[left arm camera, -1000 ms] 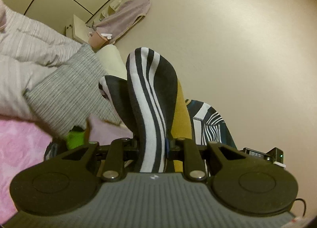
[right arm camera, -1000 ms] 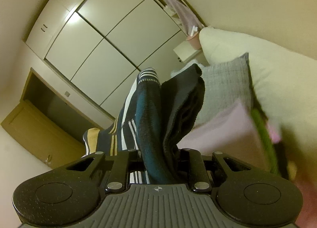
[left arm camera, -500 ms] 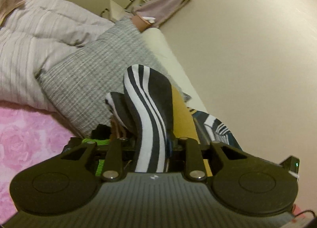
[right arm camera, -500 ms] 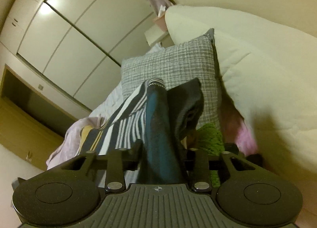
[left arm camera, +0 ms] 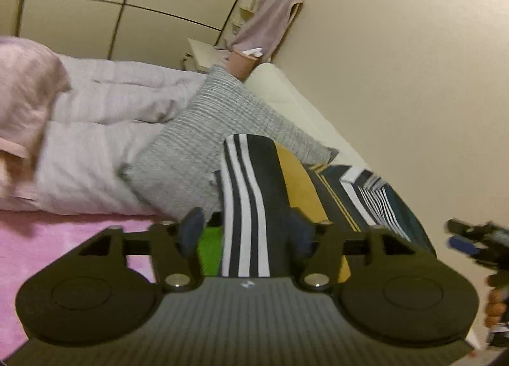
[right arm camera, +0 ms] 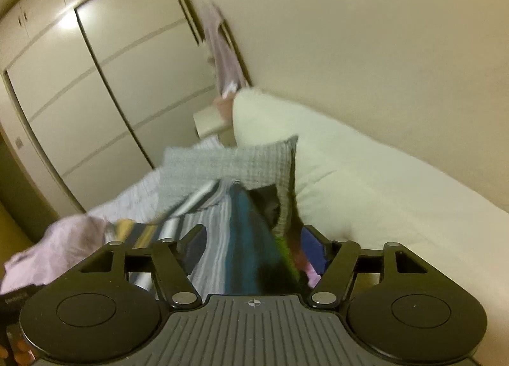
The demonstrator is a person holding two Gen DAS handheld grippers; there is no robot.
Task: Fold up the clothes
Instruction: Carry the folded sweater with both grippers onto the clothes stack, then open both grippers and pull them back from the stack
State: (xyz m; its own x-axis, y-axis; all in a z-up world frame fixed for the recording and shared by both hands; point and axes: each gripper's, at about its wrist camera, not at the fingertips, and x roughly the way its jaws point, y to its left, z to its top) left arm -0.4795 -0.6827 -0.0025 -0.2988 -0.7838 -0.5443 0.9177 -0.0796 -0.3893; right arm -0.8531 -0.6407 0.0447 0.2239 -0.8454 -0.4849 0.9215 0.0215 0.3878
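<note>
A striped garment (left arm camera: 251,207), black, white, mustard and teal, runs across the bed from my left gripper to my right. In the left wrist view a fold of it stands between the fingers of my left gripper (left arm camera: 245,229). The jaws are opening, and green shows in the gap beside the left pad. In the right wrist view the garment's teal fold (right arm camera: 245,238) lies between the fingers of my right gripper (right arm camera: 256,245). Those jaws are opening wide and neither pad presses on it. The right gripper (left arm camera: 477,245) also shows at the right edge, blurred.
A grey checked pillow (left arm camera: 203,149) lies just behind the garment, a cream cushion (right arm camera: 366,188) runs along the wall, and a pale quilt (left arm camera: 105,130) with a pink garment (left arm camera: 25,92) lies left. Pink blanket (left arm camera: 47,238) below. Wardrobe doors (right arm camera: 95,79) stand behind.
Both grippers were shut on the striped garment; now both jaws have spread and the cloth sits loose between them. Both views have dipped toward the bed and pillow.
</note>
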